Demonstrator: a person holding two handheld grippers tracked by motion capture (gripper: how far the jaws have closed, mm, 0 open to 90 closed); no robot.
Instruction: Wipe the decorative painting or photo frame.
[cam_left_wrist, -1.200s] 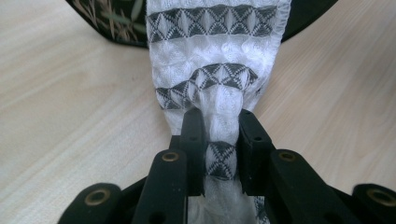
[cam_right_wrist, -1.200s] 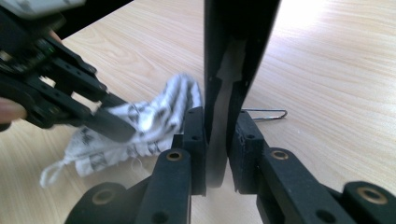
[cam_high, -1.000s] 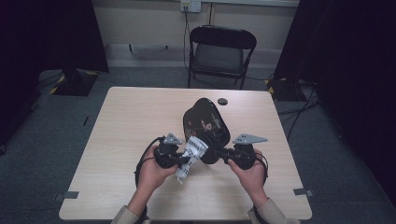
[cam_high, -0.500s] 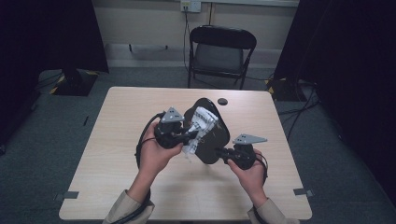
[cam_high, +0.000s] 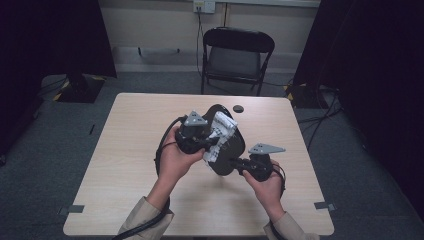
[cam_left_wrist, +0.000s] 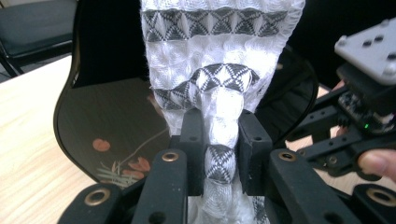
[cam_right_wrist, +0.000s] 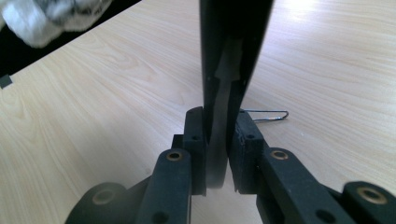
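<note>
A black lacquered plate (cam_high: 234, 146) with a painted red-and-gold flower design (cam_left_wrist: 112, 121) is held tilted on edge above the table. My right gripper (cam_high: 239, 165) is shut on its lower rim; in the right gripper view the pads (cam_right_wrist: 195, 140) pinch the thin dark rim (cam_right_wrist: 233, 42). My left gripper (cam_high: 206, 144) is shut on a white cloth with grey diamond bands (cam_high: 221, 131), which lies against the plate's face. In the left gripper view the cloth (cam_left_wrist: 219, 88) bunches between the jaws of the left gripper (cam_left_wrist: 220, 142).
The light wood table (cam_high: 130, 150) carries a small black round cap (cam_high: 238, 108) near its far edge. A thin wire clip (cam_right_wrist: 267, 115) lies on the wood by the right gripper. A black folding chair (cam_high: 237, 55) stands behind the table.
My left hand has lifted the cloth up and away across the plate's face, from its lower left to its upper part. The right hand and plate stayed in place.
</note>
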